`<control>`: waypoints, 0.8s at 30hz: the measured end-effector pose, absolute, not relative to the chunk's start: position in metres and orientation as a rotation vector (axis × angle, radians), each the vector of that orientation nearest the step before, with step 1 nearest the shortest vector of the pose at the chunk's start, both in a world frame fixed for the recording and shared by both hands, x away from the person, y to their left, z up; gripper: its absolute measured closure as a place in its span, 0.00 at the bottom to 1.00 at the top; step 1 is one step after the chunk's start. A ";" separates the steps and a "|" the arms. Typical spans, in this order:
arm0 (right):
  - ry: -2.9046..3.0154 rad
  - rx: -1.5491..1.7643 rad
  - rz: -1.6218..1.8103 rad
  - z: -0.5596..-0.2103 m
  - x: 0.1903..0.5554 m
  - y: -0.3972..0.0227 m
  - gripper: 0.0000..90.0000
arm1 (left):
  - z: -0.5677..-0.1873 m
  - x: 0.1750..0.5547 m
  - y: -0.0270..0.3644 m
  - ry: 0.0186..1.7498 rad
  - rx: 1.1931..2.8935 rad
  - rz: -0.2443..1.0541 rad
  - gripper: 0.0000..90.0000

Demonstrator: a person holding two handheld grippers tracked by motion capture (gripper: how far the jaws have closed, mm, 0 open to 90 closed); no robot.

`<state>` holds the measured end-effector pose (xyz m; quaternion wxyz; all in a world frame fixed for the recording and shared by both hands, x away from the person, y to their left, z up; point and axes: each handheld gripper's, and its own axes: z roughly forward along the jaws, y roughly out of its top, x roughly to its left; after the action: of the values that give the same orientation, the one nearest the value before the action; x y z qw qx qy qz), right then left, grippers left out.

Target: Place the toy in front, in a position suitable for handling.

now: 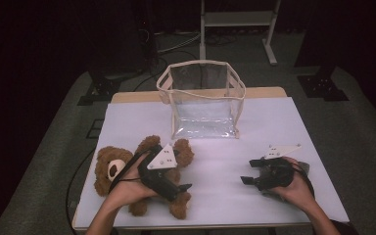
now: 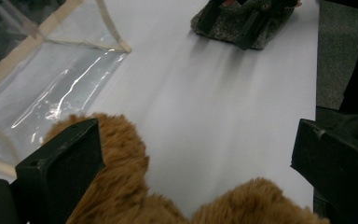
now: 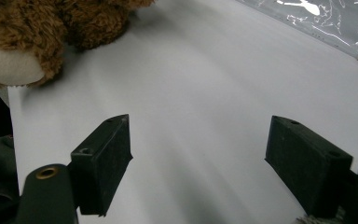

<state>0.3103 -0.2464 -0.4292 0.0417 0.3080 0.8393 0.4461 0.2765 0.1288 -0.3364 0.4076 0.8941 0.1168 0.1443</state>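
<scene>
Jaws of the left tool (image 1: 169,182) stand spread over the teddy bear (image 1: 127,171), fur between them but not yet pinched. The bear lies on its back at the desk's (image 1: 274,122) near-left corner, long axis slanting head-left. Clear bag (image 1: 203,98) stands open beyond, centre-far. Right tool (image 1: 254,177) rests spread and empty, well apart to the right; the left hand is nearer.

Teddy bear (image 1: 122,169) belly hidden under left tool (image 1: 169,183) and hand; bear cut off by frame edges in both gripper views; clear bag (image 2: 51,88) cropped at left.
</scene>
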 end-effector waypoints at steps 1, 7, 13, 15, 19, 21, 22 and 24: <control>2.567 0.940 1.366 -0.429 0.310 -0.246 0.23 | -0.336 0.276 0.133 0.301 2.252 0.373 0.02; 2.572 0.941 1.358 -0.430 0.310 -0.243 0.23 | -0.333 0.273 0.158 0.330 2.252 0.421 0.02; 2.577 0.935 1.354 -0.430 0.309 -0.242 0.23 | -0.332 0.268 0.183 0.366 2.245 0.454 0.02; 2.580 0.934 1.354 -0.431 0.309 -0.241 0.23 | -0.332 0.267 0.191 0.372 2.244 0.466 0.02; 2.578 0.933 1.353 -0.431 0.310 -0.240 0.22 | -0.334 0.265 0.206 0.390 2.246 0.486 0.02; 2.578 0.934 1.351 -0.432 0.310 -0.239 0.22 | -0.335 0.264 0.213 0.391 2.249 0.494 0.02; 2.578 0.935 1.351 -0.432 0.310 -0.239 0.22 | -0.336 0.264 0.217 0.397 2.247 0.497 0.02; 2.579 0.936 1.351 -0.432 0.310 -0.239 0.22 | -0.338 0.264 0.224 0.404 2.249 0.502 0.02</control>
<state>0.3097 -0.2386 -0.4318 0.0414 0.3058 0.8426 0.4414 0.2640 0.2237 -0.3382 0.3905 0.8850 0.1591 0.1974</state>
